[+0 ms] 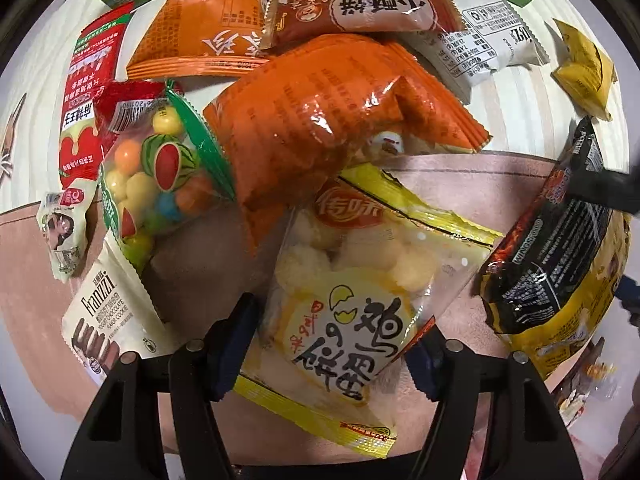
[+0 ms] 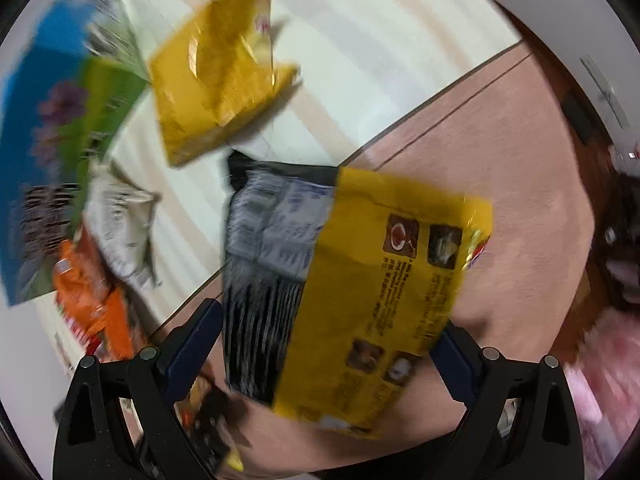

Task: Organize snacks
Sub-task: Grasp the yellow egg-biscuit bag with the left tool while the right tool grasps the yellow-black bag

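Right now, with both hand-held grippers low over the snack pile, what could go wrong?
1. The left hand-held gripper straddles the clear yellow puff bag, whose far end sits under the orange packet. Lifting may drag that packet along.
2. Squeezing could crush the puffs.
3. The right hand-held gripper spans the wide yellow and black packet; the slick film may slip from the pads.

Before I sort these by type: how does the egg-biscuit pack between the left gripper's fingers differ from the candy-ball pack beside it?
The egg-biscuit pack has yellow edges and holds pale, same-coloured puffs; the candy-ball pack has green and red edges and holds multicoloured balls. The egg-biscuit pack lies between the left gripper fingers; the candy-ball pack lies outside them. Both have clear windows.
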The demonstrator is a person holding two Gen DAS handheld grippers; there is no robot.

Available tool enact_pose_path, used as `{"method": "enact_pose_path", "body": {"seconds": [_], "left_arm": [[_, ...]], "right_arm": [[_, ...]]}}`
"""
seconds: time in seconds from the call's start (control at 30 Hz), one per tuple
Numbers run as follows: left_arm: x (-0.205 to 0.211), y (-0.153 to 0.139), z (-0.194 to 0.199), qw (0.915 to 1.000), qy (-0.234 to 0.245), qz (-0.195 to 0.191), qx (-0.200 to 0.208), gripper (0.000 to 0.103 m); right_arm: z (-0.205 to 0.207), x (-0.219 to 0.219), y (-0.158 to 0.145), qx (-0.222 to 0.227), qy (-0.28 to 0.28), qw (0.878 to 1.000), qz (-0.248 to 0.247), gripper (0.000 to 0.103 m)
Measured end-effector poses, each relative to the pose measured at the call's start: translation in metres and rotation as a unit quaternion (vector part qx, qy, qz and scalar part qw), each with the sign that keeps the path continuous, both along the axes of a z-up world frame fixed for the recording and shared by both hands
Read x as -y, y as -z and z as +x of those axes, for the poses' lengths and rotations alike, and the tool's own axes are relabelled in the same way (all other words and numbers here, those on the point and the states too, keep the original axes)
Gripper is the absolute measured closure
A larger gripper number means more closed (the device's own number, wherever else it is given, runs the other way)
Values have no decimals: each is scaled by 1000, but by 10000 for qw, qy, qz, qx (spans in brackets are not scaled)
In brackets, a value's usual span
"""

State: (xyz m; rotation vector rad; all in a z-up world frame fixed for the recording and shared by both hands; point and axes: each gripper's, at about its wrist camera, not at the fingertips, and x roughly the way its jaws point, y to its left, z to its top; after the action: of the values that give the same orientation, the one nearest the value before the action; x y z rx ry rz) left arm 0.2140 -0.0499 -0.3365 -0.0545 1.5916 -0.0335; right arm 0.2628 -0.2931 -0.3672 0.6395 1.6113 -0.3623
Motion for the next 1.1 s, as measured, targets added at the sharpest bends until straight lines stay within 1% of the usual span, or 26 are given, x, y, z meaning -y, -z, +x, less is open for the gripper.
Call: {"method": "enact_pose_path", "body": {"seconds": [0.07, 0.1, 0.13, 0.17, 0.23, 0.27, 0.33, 0.43, 0.5, 0.53, 0.57, 0.6, 0.63, 0.7, 0.73, 0.77, 0.87, 0.9, 1.0, 1.03, 1.1], "left_arm": [[-1, 2, -2, 10000, 17, -56, 28, 37], [1, 8, -7, 9999, 28, -103, 48, 37], [-2, 17, -16, 9998, 51, -179, 63, 37], [-5, 18, -18, 9996, 64, -258, 60, 37], [-11, 20, -19, 9991, 104, -398, 67, 37], [-14, 24, -13, 9989, 129, -457, 61, 37], [-22, 27, -14, 9981, 164, -593, 47, 37], [-26, 37, -6, 9974, 235, -684, -8, 37], [-31, 46, -1, 9976, 268, -642, -49, 37], [-27, 48, 3, 9977, 274, -613, -69, 36], [-24, 51, 6, 9979, 274, -579, -91, 36], [-24, 53, 7, 9981, 272, -547, -109, 36], [-24, 54, 8, 9982, 257, -528, -119, 36], [-25, 55, 9, 9985, 183, -496, -113, 36], [-27, 54, 10, 9987, 128, -478, -96, 36], [-25, 50, 7, 9989, 52, -449, -90, 39], [-30, 49, 2, 9981, -346, -473, -166, 42], [-32, 50, 0, 9979, -405, -467, -200, 42], [-31, 56, -5, 9989, -321, -270, -188, 45], [-30, 58, -4, 9991, -305, -223, -176, 46], [-29, 58, -6, 9991, -345, -186, -175, 48]], "right_arm": [[4, -7, 9, -160, -8, 9998, -112, 4], [7, -13, 9, -148, -235, 9993, -245, 4], [8, -22, 8, -85, -597, 9974, -389, 6], [8, -29, 5, -29, -925, 9945, -499, 10], [6, -48, -1, 34, -1807, 9806, -754, 14], [2, -58, -3, 4, -2276, 9698, -879, 15], [-9, -72, -4, -83, -2950, 9502, -1004, 15], [-23, -85, -2, -131, -3512, 9300, -1077, 15], [-29, -94, -6, -35, -3793, 9182, -1145, 14], [-32, -97, -10, 28, -3845, 9155, -1184, 13], [-35, -100, -13, 94, -3825, 9160, -1207, 10], [-38, -100, -18, 200, -3718, 9205, -1182, 8], [-40, -98, -23, 317, -3511, 9295, -1081, 5], [-47, -90, -27, 419, -3086, 9465, -848, 4], [-52, -85, -27, 418, -2917, 9524, -776, 4], [-56, -82, -24, 397, -2785, 9570, -706, 4], [-67, -70, -8, 63, -2294, 9720, -513, 4], [-70, -68, -4, 78, -2164, 9752, -449, 4], [-78, -73, -5, 257, -2173, 9745, -497, 6], [-78, -73, -6, 316, -2216, 9733, -507, 11], [-90, -66, -10, 430, -2298, 9708, -544, 14]]}}
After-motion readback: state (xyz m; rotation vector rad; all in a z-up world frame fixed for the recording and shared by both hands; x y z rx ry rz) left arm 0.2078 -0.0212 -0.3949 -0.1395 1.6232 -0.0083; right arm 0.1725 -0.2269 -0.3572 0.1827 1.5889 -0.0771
